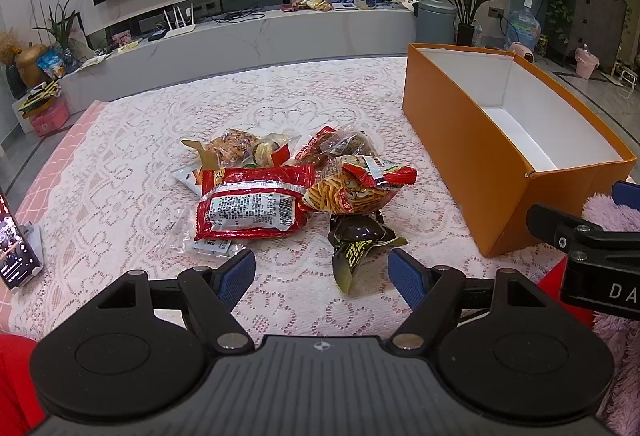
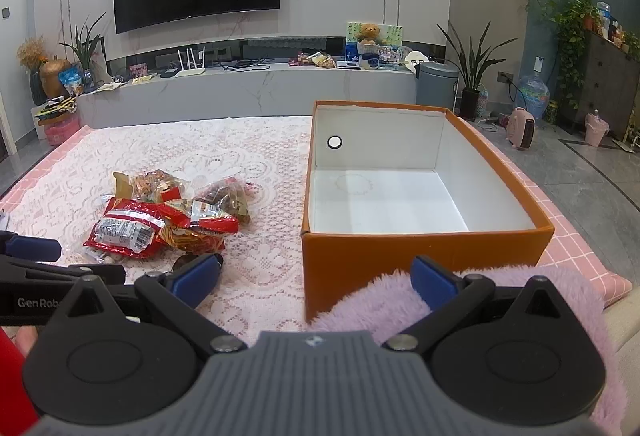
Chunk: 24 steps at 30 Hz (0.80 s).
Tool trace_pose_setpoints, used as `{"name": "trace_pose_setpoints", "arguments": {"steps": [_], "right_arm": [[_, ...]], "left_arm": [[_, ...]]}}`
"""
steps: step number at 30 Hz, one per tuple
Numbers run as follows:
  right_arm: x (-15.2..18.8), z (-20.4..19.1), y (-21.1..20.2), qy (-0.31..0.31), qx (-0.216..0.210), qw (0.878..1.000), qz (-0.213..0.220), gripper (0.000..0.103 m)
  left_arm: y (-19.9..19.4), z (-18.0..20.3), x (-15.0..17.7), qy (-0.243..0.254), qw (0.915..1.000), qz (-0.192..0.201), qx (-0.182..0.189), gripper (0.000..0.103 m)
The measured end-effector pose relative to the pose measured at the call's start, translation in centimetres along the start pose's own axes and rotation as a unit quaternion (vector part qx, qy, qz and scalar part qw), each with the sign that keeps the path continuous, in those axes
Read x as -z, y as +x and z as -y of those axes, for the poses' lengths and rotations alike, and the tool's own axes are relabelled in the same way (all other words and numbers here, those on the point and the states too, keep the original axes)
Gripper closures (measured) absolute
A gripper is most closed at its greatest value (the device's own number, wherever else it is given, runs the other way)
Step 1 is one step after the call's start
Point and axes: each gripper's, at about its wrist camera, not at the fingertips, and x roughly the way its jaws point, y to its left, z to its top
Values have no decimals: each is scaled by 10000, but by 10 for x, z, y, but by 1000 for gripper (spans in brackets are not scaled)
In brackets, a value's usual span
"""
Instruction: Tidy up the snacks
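While tongs (image 1: 321, 272) gape: snacks (image 1: 280, 184) beside box (image 1: 460, 140)

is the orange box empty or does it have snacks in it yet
Empty. The right wrist view shows the orange box with a bare white floor and walls; the snack packets all lie on the lace cloth beside it.

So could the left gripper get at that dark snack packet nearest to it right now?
Probably yes. The left gripper is wide open and empty, and the dark packet lies on the lace cloth just ahead, between the blue fingertips, with nothing on top of it.
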Motion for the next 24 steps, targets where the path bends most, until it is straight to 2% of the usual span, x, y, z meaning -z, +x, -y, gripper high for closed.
{"name": "trace_pose_setpoints", "arguments": {"steps": [24], "right_arm": [[4, -3, 3, -47, 29, 10000, -16, 3]], "left_arm": [[-1, 0, 0, -27, 10000, 20, 29, 14]]}}
